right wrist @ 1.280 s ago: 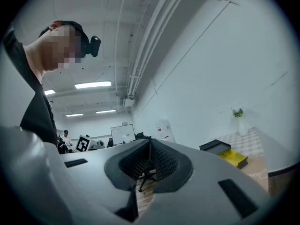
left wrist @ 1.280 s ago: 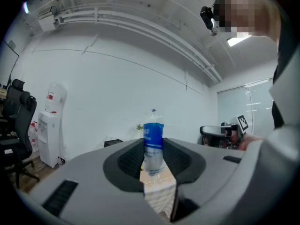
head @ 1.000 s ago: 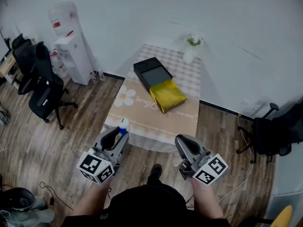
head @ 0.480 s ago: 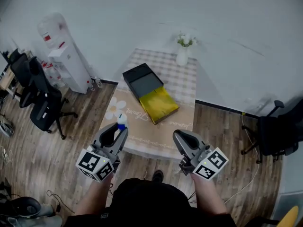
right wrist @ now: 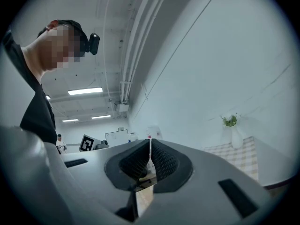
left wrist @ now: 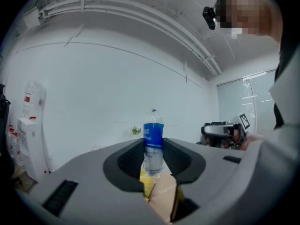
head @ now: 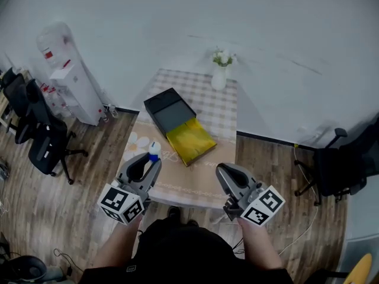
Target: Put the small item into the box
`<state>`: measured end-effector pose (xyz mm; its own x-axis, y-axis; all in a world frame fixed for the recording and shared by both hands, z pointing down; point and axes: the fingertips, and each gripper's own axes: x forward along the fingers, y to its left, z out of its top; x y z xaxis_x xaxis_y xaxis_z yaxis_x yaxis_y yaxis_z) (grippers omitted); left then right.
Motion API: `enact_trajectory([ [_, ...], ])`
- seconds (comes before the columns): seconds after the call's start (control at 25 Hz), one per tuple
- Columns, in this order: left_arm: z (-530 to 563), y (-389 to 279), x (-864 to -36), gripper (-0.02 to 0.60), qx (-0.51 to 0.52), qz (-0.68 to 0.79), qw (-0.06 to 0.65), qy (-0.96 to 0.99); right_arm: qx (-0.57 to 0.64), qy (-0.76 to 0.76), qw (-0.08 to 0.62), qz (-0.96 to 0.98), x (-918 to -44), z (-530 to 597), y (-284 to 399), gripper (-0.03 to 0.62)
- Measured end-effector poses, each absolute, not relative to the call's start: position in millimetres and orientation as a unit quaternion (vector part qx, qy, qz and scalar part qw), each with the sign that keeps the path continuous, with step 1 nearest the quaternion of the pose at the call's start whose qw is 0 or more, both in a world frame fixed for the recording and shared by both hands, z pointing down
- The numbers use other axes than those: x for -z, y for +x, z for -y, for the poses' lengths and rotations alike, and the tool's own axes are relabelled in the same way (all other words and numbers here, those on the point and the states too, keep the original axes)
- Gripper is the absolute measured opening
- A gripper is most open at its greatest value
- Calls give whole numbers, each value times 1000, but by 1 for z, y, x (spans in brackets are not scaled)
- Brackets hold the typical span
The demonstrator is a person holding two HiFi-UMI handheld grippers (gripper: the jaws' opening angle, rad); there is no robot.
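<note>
Short of the table [head: 224, 114], we held the small bottle [head: 154, 151] clamped in the left gripper [head: 148, 163], the right gripper [head: 228, 175] closed and empty; the box [head: 170, 110] stood well apart, so placing remained.

The counter [head: 220, 110] stands in the middle of the head view, its far end against the white wall. A checked cloth [head: 228, 99] covers the far part, and a beige cloth [head: 201, 170] with a printed daisy [head: 131, 141] covers the near part. A white vase [head: 219, 78] with small flowers stands at the far edge. An open black box [head: 169, 110] lies left of centre, and a yellow tray-like part [head: 190, 141] touches its near side.
</note>
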<state>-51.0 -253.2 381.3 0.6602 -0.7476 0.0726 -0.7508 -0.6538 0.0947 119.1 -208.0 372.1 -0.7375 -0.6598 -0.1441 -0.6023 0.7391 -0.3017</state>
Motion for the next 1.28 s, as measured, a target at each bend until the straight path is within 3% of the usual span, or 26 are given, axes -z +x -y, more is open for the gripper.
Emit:
enact_trajectory([
  [0.76,388,-25,-448,127,-85,338,87,933,151,-397,93,-900,-393,297,109,38],
  [1.28,428,27,-566,129,-168,345,207,900,220,-379,75,-896,-447,323,141,38],
])
